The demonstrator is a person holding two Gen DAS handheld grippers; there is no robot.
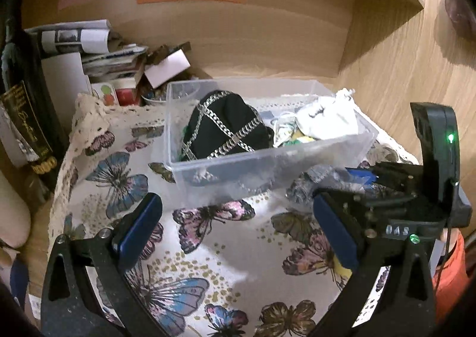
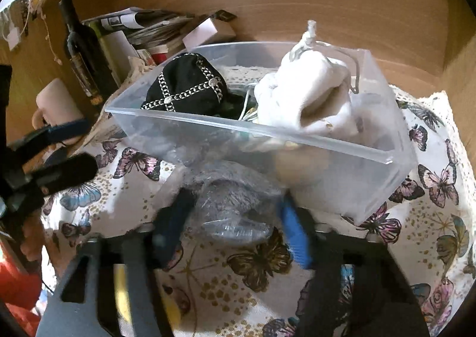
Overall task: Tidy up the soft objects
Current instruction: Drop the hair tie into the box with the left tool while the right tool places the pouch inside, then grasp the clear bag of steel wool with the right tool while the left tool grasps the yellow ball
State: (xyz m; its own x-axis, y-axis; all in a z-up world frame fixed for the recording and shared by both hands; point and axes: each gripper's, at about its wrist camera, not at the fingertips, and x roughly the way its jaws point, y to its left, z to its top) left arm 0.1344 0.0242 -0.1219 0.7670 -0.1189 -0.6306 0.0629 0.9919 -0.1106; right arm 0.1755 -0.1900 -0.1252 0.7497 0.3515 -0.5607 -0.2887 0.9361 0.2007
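Note:
A clear plastic box (image 1: 267, 164) stands on the butterfly cloth and holds a black cap with silver chains (image 1: 226, 128) and a white drawstring pouch (image 1: 327, 120). In the right wrist view the cap (image 2: 184, 84) and pouch (image 2: 303, 93) fill the box (image 2: 327, 158). Just in front of it lies a grey fluffy thing in clear plastic wrap (image 2: 232, 197). My right gripper (image 2: 235, 221) has a pad against each side of it. My left gripper (image 1: 235, 206) hangs wide open above the cloth before the box, with nothing between its fingers.
Butterfly-print cloth (image 1: 208, 247) covers the surface. A dark wine bottle (image 2: 83, 48), a pale mug (image 2: 56, 102) and a pile of papers and small boxes (image 1: 98, 45) crowd the back left. Wooden walls close the back and the right side.

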